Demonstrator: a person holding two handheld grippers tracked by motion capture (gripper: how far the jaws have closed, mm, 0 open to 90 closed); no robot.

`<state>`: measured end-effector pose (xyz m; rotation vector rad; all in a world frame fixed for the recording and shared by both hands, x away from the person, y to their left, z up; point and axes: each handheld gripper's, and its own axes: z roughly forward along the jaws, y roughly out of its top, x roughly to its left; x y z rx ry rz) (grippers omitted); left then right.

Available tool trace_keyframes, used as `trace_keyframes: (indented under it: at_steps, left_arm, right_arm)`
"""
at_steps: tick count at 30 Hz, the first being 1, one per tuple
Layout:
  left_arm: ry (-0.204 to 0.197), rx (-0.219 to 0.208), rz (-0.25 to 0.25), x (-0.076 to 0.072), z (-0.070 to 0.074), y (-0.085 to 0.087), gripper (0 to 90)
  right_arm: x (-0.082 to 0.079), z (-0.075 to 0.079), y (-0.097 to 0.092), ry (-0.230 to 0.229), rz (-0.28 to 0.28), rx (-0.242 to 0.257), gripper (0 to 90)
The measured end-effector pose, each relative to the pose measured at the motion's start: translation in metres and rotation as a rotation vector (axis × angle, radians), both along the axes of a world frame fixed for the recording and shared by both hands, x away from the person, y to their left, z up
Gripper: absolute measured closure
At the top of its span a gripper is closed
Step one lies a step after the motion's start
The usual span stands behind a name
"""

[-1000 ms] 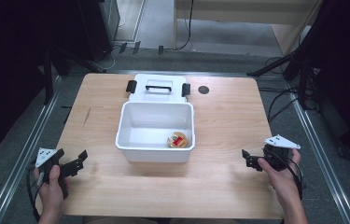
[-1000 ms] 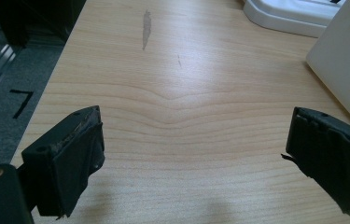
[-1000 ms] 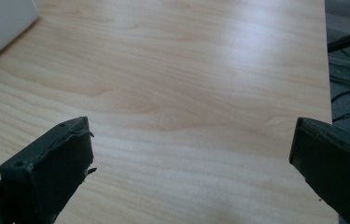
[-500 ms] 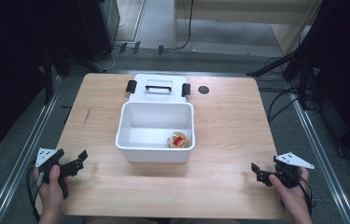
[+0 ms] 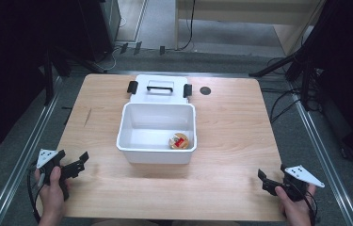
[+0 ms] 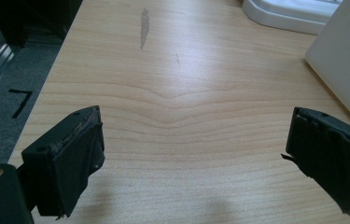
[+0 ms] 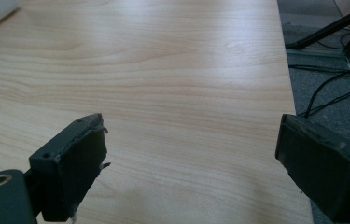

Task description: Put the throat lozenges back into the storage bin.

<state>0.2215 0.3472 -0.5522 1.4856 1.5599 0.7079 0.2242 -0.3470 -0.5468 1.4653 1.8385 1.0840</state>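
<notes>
Worktop [image 5: 230, 141] is carrying a white bin [image 5: 157, 134]; left hand-held gripper [image 5: 81, 162] and right hand-held gripper [image 5: 264, 181] are hovering wide open, gripping nothing.

Bare table [image 6: 182, 154] ahead of left gripper [image 5: 77, 165]; white bin [image 5: 157, 134] blocking right. Open wood before right gripper [image 5: 264, 181].

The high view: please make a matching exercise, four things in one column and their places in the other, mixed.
Things:
1. bin
2. lid
3. left gripper
4. right gripper

Places:
A. near right corner of the table
B. flat behind the bin
C. middle of the table
D. near left corner of the table

Pairs: 1-C, 2-B, 3-D, 4-A
</notes>
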Motion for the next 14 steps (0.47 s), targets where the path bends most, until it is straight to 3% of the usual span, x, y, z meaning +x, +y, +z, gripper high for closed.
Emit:
trace_keyframes:
  at_steps: [3,9,14]
  left_arm:
    - [0.0,-0.004,-0.001,-0.0001,0.0,0.0004,4.9]
    - [0.001,-0.002,-0.001,0.0,0.0,0.0001,4.9]
    - [0.002,-0.002,0.001,0.0002,0.0,-0.0001,4.9]
  right_arm:
    - [-0.0001,0.0,-0.0035,0.003,-0.033,0.036,8.7]
    - [0.005,-0.001,0.0001,0.053,-0.048,0.0,8.9]
    - [0.0056,-0.0011,-0.0004,0.057,-0.04,0.0,9.0]
